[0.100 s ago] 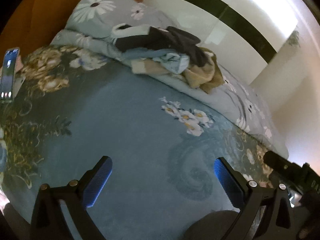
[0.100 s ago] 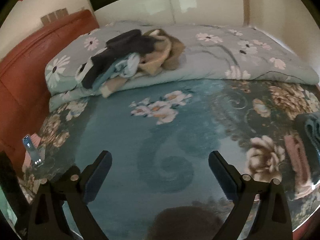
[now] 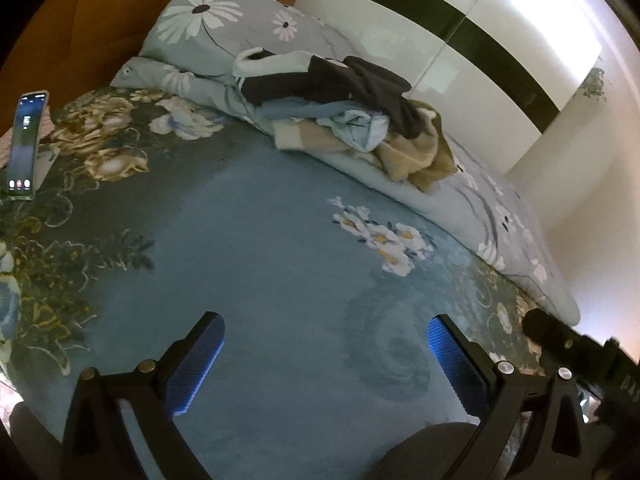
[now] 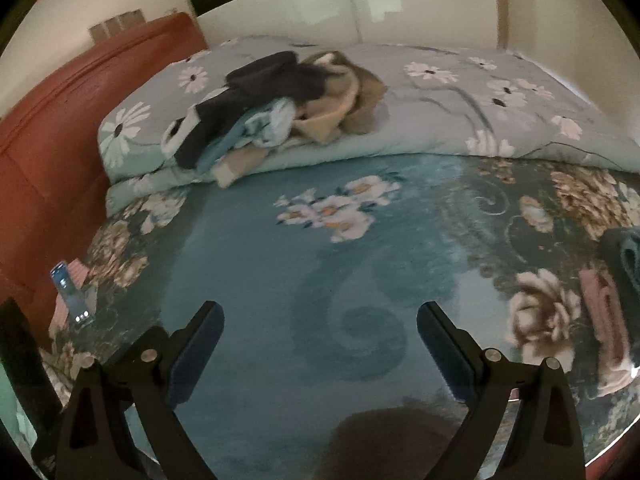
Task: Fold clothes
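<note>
Nothing has visibly moved since the earlier frame: both views match it, with the bed and everything on it in the same places. Left hand-held gripper [image 3: 324,354] hovers over the blue floral blanket [image 3: 260,240] with its jaws spread wide and nothing between them; the blue ribbed pads [image 3: 196,368] face each other across bare blanket. Right hand-held gripper [image 4: 320,340] hangs over the same blanket, likewise spread wide and empty.

Clothes to be folded lie in a loose pile of clothes [image 3: 344,112] at the far side of the bed, well apart from both tools. Dark garments sit on top, with light blue and tan pieces tangled beneath. This pile rests on a folded grey quilt [image 4: 460,112] printed with daisies, which runs along the far edge of the bed beside the white wardrobe [image 3: 460,60].

At the right edge of the right wrist view, a pink folded item [image 4: 608,312] and a dark teal one [image 4: 628,256] lie on the blanket. A phone [image 3: 26,144] with a lit screen stands propped near the reddish-brown headboard [image 4: 60,140], on the left side of the bed
</note>
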{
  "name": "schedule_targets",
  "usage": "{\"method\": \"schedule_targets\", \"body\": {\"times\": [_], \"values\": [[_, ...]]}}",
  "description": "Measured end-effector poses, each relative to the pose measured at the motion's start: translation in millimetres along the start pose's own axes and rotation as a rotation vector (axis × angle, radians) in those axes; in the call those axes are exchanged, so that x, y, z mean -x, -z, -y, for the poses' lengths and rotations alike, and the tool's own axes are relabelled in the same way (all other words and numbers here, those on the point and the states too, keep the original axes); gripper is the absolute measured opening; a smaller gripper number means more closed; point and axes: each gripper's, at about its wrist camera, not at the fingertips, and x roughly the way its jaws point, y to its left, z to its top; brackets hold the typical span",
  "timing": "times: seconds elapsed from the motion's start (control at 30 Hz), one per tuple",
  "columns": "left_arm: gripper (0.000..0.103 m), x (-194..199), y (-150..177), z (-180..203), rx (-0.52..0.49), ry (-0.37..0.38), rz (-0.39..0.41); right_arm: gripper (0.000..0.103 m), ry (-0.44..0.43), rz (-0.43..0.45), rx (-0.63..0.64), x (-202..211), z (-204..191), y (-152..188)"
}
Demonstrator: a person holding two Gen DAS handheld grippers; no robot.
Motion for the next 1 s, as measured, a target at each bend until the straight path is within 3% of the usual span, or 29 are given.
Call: {"method": "schedule_targets", "body": {"times": [0.13,0.37,0.63,1.0], "values": [[0.103,5.4,3.6,-2.5,-0.032,-0.001,0.037,0.098,0.02,0.018,-0.001,-0.5,-5.9,9.6],[0.103,7.9,16.8,6.0,-0.067,-0.051,0.025,0.098,0.054,0.049,-0.002,-1.4,-16.1,26.5],[0.103,12.8,10.4,-0.4,-0.064,-0.047,0.011,0.098,-0.057,0.024,-0.033,4.9,-15.1,33.5],[0.103,11.3,13.5,1.9,-0.079,-0.048,0.008,0.098,-0.063,0.009,-0.045,2.4,-11.2,37.6]]}}
